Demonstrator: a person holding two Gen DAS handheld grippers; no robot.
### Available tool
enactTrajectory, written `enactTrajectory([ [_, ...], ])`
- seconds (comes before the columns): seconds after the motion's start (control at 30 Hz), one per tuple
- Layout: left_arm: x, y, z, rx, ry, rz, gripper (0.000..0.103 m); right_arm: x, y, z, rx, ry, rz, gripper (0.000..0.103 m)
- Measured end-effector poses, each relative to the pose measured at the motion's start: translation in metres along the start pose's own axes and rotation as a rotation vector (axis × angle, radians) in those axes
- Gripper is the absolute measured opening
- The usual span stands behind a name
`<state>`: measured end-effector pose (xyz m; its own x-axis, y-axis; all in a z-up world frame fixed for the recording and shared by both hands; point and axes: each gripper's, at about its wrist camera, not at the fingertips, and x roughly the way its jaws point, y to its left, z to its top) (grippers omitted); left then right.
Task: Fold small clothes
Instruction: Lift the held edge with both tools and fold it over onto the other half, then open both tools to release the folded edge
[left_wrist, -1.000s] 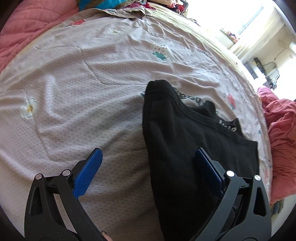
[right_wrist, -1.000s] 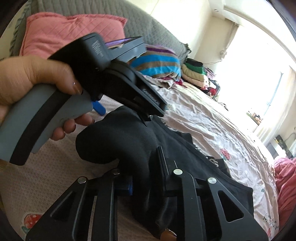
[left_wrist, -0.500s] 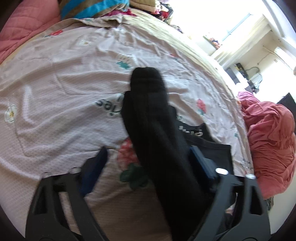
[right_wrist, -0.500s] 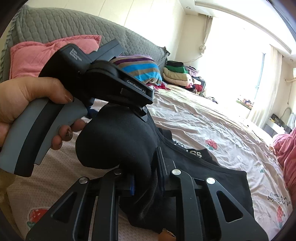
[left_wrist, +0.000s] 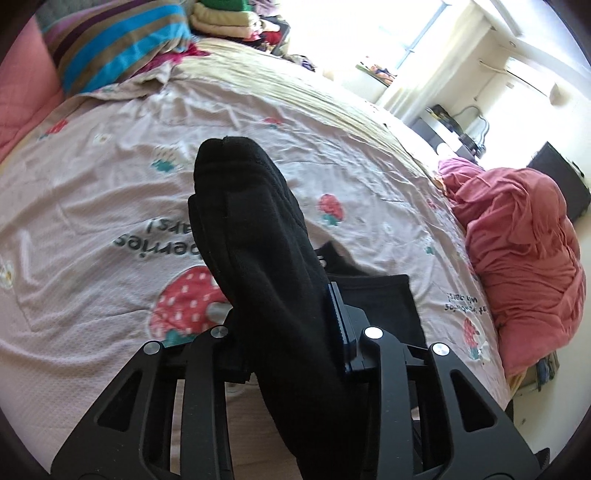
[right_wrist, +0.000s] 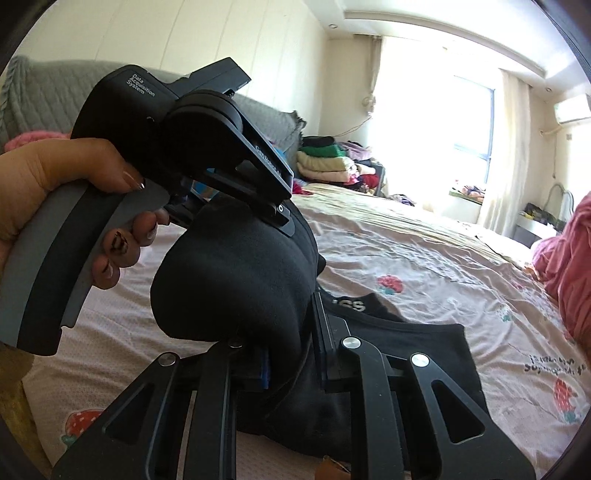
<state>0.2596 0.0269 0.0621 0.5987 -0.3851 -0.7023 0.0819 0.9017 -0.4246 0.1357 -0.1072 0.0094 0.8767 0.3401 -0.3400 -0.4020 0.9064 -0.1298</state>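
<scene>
A black garment (left_wrist: 258, 258) is partly lifted off the bed (left_wrist: 110, 192): one end is bunched up in the air between the two grippers, while the rest, with a waistband carrying white letters (right_wrist: 351, 305), lies flat on the pink strawberry-print bedsheet (right_wrist: 424, 258).

The left gripper (left_wrist: 284, 325) has a thick roll of the black cloth running up between its jaws, which are closing on it; the blue pad on the one side already lies against the fabric. In the right wrist view a hand (right_wrist: 74, 206) holds that left gripper by its grey handle, just above the raised bundle. The right gripper (right_wrist: 291, 354) has its jaws drawn narrow and clamped on a fold of the same cloth, lower down.

The step in hand looks like the fold itself: both grippers have the near edge gathered and raised, ready to carry it over the flat part. The next move probably calls for both to travel together toward the waistband at an even height, so the lifted layer lands square on the lower one, and for the left grip to be firm before any pull. A pile of folded clothes (right_wrist: 325, 162) sits at the far side of the bed, a crumpled red blanket (left_wrist: 517, 251) at the other edge.
</scene>
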Motion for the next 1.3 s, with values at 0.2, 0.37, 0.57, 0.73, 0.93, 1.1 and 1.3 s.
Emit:
enactTrajectory([
  [0.2, 0.005, -0.033, 0.0, 0.035, 0.005, -0.016, 0.024, -0.012, -0.024, -0.001, 0.067, -0.002, -0.018, 0.016],
  [0.37, 0.016, -0.057, -0.002, 0.062, 0.027, -0.018, 0.024, -0.021, -0.04, -0.006, 0.112, 0.009, -0.031, 0.016],
  [0.57, 0.034, -0.077, -0.007, 0.088, 0.068, -0.004, 0.024, -0.023, -0.057, -0.018, 0.191, 0.049, -0.025, 0.016],
  [0.73, 0.058, -0.092, -0.013, 0.098, 0.118, 0.005, 0.024, -0.021, -0.076, -0.031, 0.282, 0.101, -0.01, 0.016],
  [0.93, 0.093, -0.108, -0.024, 0.112, 0.185, 0.013, 0.024, -0.015, -0.105, -0.051, 0.425, 0.183, 0.026, 0.016],
  [1.1, 0.115, -0.117, -0.033, 0.105, 0.216, 0.017, 0.03, -0.009, -0.123, -0.065, 0.516, 0.231, 0.06, 0.016],
  [1.3, 0.132, -0.127, -0.04, 0.075, 0.221, -0.033, 0.059, -0.005, -0.145, -0.081, 0.675, 0.276, 0.138, 0.018],
])
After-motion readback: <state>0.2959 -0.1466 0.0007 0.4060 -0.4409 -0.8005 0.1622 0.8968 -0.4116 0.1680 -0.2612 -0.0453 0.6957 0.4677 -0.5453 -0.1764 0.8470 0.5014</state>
